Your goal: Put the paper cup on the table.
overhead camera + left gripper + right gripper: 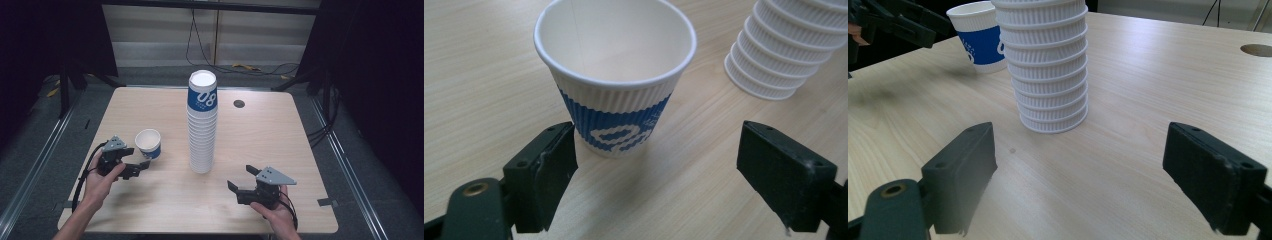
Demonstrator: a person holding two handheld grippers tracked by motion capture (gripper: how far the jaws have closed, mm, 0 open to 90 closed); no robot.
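While both claws gape empty, left claw (134, 159) just beside single cup (148, 143), right claw (244, 179) near cup stack (202, 122).

Lab: black curtains (45, 35), floor cables (260, 67)

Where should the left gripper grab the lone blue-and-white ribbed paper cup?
Judging by its pose, grip the blue-and-white ribbed paper cup across its ribbed blue band, coming in level from the person's side. It stands upright, open end up, apart from the tall stack of white ribbed cups. The open left gripper already faces it; its jaws are wider than the cup's base.
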